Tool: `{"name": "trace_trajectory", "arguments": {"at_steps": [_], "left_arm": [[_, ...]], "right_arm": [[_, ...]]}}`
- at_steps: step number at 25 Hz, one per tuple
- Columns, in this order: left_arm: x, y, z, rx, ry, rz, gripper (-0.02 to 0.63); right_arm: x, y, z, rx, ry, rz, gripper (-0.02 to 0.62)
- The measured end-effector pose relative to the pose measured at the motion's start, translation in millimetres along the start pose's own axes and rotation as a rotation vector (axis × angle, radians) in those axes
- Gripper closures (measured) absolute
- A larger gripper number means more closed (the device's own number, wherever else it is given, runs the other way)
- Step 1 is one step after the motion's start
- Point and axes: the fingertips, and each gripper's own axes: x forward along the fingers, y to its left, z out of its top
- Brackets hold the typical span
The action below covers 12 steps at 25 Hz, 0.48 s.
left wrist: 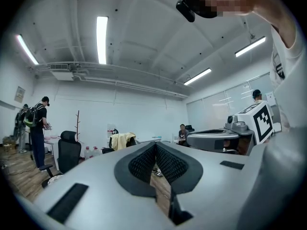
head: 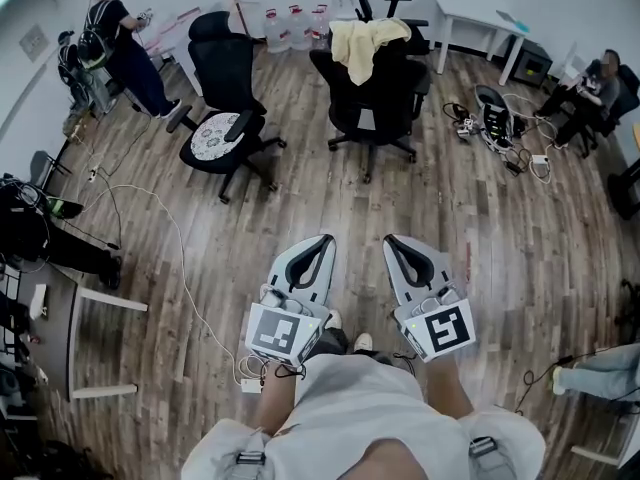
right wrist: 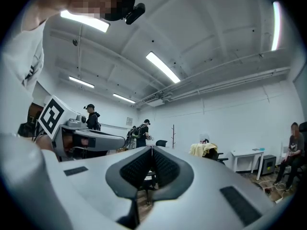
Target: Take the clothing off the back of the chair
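A pale yellow garment (head: 365, 46) hangs over the back of a black office chair (head: 378, 103) across the room. It shows small and far off in the left gripper view (left wrist: 123, 140) and in the right gripper view (right wrist: 203, 149). My left gripper (head: 324, 240) and right gripper (head: 392, 240) are held side by side close to my body, level, far short of that chair. Both are shut with nothing between their jaws; the black pads meet at the tips (left wrist: 155, 144) (right wrist: 152, 148).
A second black chair (head: 225, 108) with a patterned seat stands left of the target chair. A white table (head: 487, 23) is at the back right, water jugs (head: 293, 25) by the far wall. Cables (head: 515, 153) litter the floor at right. People stand at far left and sit at far right.
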Motion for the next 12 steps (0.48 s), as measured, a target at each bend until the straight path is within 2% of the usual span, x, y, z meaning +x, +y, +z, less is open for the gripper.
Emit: {"name": "trace_trajectory", "arguments": {"at_steps": [6, 12], "left_arm": [[14.5, 12.6, -0.6, 0.002, -0.011, -0.022, 0.588], [30.9, 48.0, -12.0, -0.013, 0.001, -0.025, 0.588]], "right_arm": [[19.1, -7.4, -3.6, -0.005, 0.007, -0.017, 0.574], [54.0, -14.1, -13.0, -0.004, 0.025, -0.037, 0.574]]}}
